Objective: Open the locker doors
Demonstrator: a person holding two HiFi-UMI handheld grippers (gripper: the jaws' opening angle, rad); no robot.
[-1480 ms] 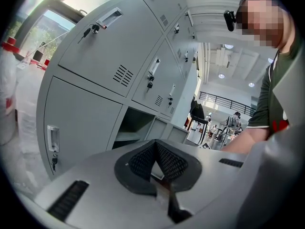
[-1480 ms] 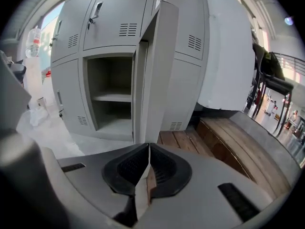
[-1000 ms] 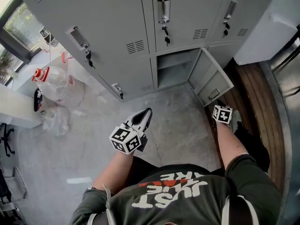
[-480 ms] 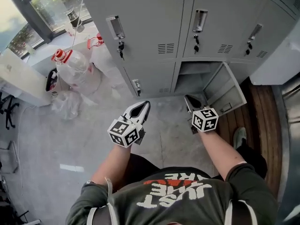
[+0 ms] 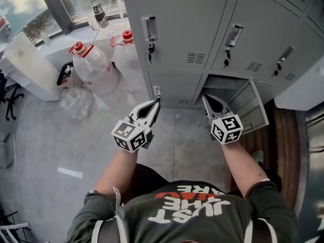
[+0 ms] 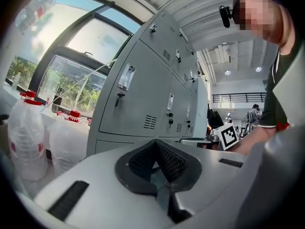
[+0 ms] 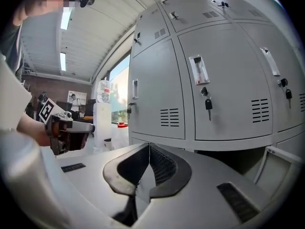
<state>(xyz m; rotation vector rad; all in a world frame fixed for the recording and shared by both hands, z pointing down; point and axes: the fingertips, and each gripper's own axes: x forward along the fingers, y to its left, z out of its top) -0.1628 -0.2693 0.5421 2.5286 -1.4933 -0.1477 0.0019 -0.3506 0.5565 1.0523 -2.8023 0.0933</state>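
1. The lockers (image 5: 202, 14) are grey painted sheet metal. They have flat boxy doors with crisp seams, and they stand right in front of both grippers.
2. Every upper door is closed. Each has a tall recessed chrome pull (image 5: 149, 28), a small key (image 5: 150, 49) dangling under it, and a neat block of louvred vent slots (image 5: 195, 58).
3. Down low on the right, one bottom door (image 5: 255, 110) already hangs swung out, showing a dark square compartment (image 5: 223, 82). The small bottom door left of it (image 5: 174, 87) is closed.
4. The left gripper (image 5: 155, 103) has a smooth white plastic shell tapering to a point. It hovers in front of that small closed door. Its fingertips are pressed together with nothing between them. The black pads (image 6: 171, 160) have a fine crosshatch grip texture and meet only at the tip, leaving a teardrop gap behind.
5. The right gripper (image 5: 206, 99) has the same white shell and ribbed black pads (image 7: 164, 166). Its tips are squeezed together too, and it holds nothing. It sits just in front of the open compartment, beside the swung-out door.
6. Off to the left are two clear, crinkly plastic water jugs (image 5: 93, 65) with red caps. The floor (image 5: 55, 146) is glossy grey stone-look tile, with a wooden strip (image 5: 286, 130) along the right edge.
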